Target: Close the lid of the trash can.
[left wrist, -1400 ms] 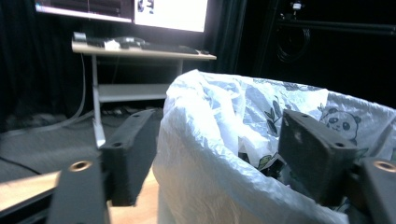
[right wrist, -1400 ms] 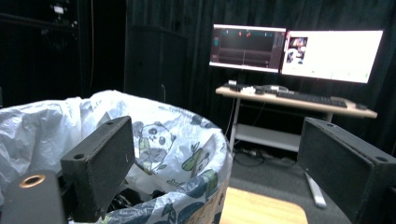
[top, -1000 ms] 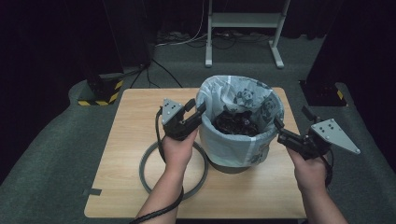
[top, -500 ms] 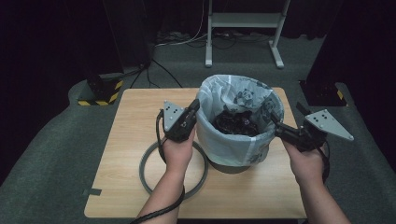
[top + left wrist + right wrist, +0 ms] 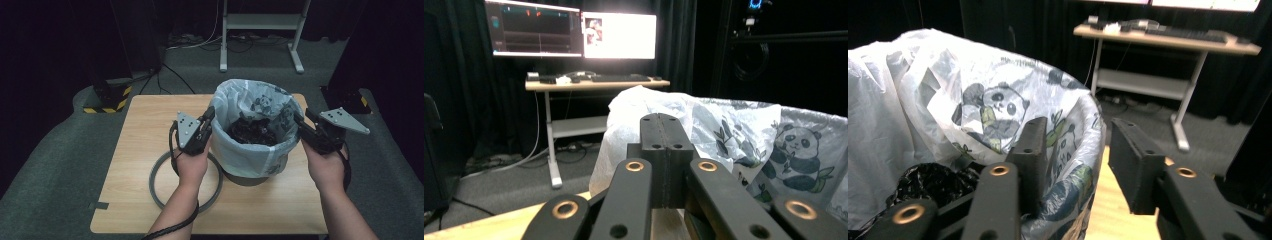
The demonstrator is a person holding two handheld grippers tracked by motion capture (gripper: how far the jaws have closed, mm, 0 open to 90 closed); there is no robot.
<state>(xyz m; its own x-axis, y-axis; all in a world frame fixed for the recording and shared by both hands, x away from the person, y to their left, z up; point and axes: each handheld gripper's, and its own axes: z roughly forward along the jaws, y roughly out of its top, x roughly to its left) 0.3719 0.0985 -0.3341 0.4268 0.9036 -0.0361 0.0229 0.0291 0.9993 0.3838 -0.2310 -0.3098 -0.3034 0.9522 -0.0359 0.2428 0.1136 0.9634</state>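
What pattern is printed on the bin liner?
Pandas with green leaves on the white bin liner; clearest in the right gripper view.

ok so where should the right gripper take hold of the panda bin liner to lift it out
Grip the liner at its folded-over rim on the right side, coming in level from outside. There the plastic lies doubled over the bin's edge, a thin lip that suits two jaws. The right gripper already straddles it, one jaw inside, one outside, and has just been closing. The left gripper is shut at the opposite rim.

Thin, crinkled, glossy plastic bag (image 5: pixel 252 145) with panda print; matt pale wood-grain table (image 5: pixel 145 145); smooth grey ring (image 5: pixel 162 190).
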